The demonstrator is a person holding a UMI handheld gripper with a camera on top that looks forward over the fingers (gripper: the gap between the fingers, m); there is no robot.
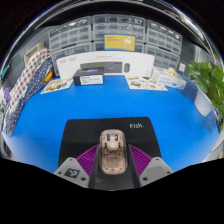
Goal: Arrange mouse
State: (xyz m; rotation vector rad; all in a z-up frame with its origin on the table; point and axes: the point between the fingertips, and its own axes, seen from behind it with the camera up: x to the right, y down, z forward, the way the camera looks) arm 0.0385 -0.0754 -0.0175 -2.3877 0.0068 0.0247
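A translucent pinkish mouse [112, 152] sits clamped in the hand-held gripper [112, 163].

- A single wide-angle view rides on the hand-held gripper [111, 168] and looks forward along its two fingers, which show at the bottom.
- It sits low and close over the blue worktop [60, 115], tilted slightly down, so the black mat [85, 135] just ahead of the fingers fills the near ground.
- It faces the worktop's far side, towards a white box [103, 70] and shelving with drawer bins [75, 38] behind.
- A green plant [208, 80] stands at the right.
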